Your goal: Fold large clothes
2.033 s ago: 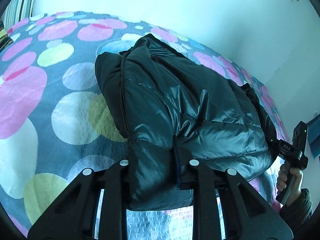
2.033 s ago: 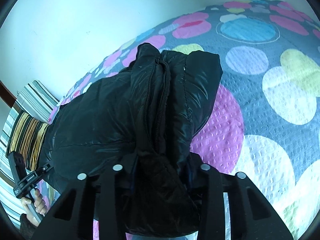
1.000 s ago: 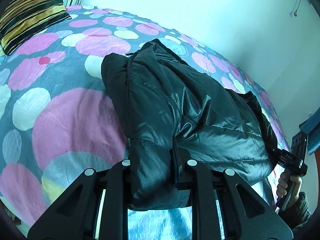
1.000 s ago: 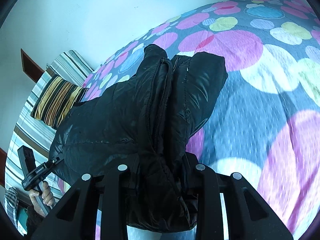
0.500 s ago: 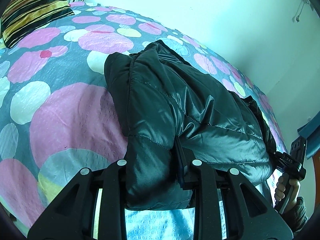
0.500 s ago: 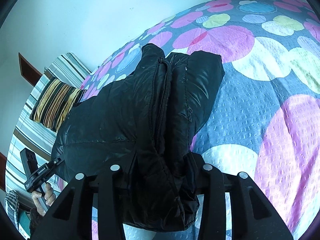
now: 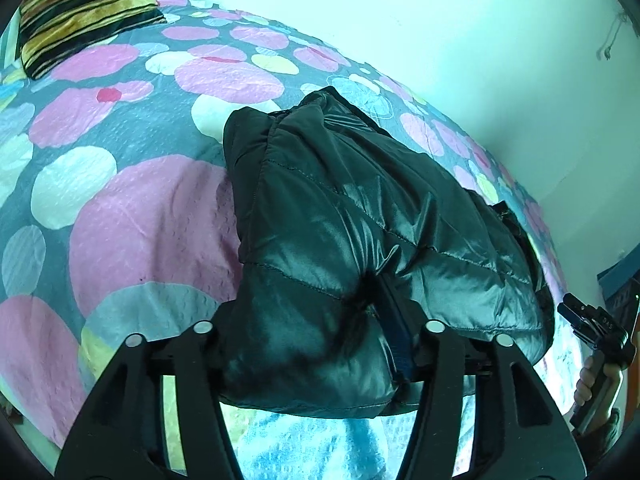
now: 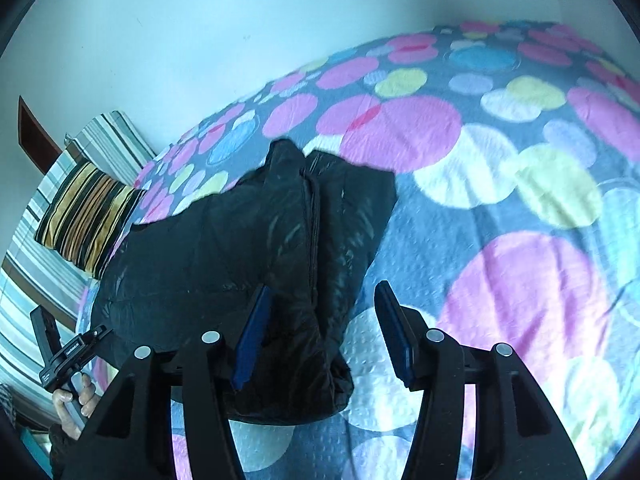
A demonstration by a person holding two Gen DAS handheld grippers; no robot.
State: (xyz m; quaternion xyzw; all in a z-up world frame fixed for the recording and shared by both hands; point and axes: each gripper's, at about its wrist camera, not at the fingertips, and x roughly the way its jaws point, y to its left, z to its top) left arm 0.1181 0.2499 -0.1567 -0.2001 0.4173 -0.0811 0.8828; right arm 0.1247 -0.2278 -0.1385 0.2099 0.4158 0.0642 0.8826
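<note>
Both grippers have just been opening — right gripper (image 8: pixel 320 332) is off the jacket (image 8: pixel 240 248); left gripper (image 7: pixel 316 344) I can't tell — fold's placed, I reckon.

A glossy quilted black jacket (image 7: pixel 360 220) is lying shining on the bed's (image 7: pixel 140 216) matt, dimpled cloth cover.

Both claws, left (image 7: pixel 320 336) and right (image 8: pixel 324 336), just opened
</note>
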